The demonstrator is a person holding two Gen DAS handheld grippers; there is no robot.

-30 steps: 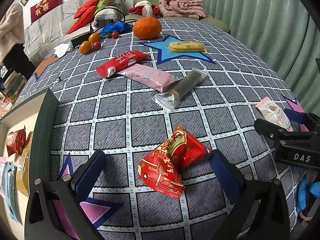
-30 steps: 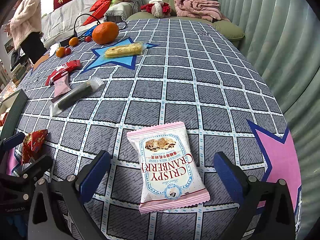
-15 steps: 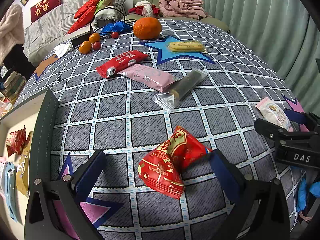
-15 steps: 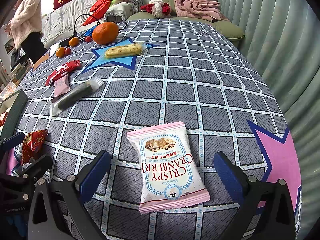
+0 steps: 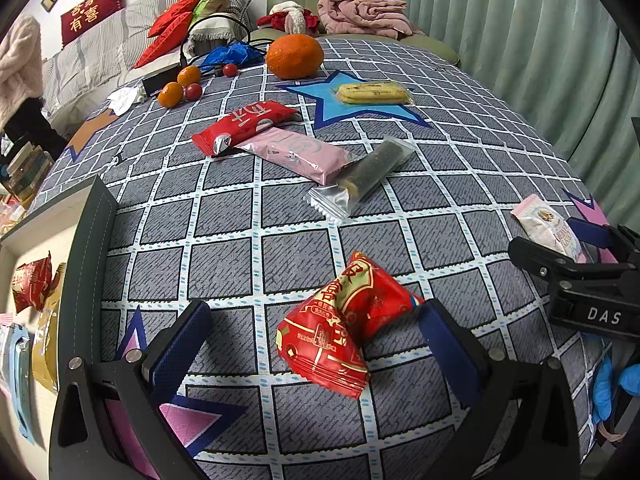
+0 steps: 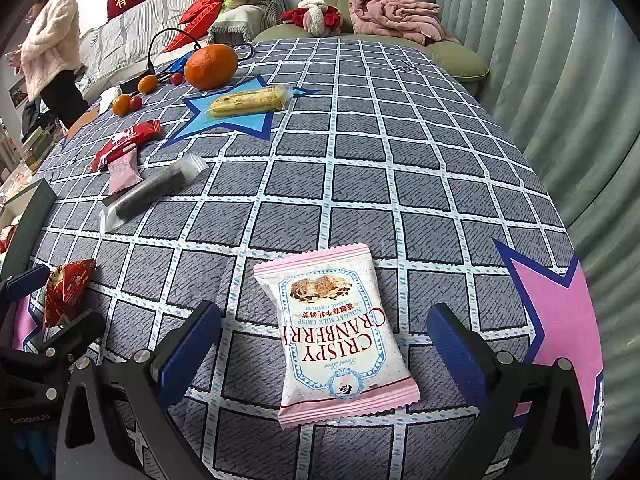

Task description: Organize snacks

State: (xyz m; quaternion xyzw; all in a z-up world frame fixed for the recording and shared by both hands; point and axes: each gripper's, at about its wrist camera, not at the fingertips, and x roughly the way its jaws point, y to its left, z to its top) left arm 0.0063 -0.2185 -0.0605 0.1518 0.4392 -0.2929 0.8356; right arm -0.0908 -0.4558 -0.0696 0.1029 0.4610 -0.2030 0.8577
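Nothing is seen to have changed over the last second. The left hand-held gripper (image 5: 316, 344) is spread around the red packet (image 5: 344, 326); the right hand-held gripper (image 6: 324, 340) is spread around the cranberry packet (image 6: 338, 340). Both grasps are judged pending.

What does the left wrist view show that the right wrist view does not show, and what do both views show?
Only the left wrist view shows inside the box, where several snack packets already lie. Only the right wrist view shows a person in a white sweater and the print on the pink cranberry packet between the open right gripper. Both show the red packet between the open left gripper, the big orange and the checked tablecloth.
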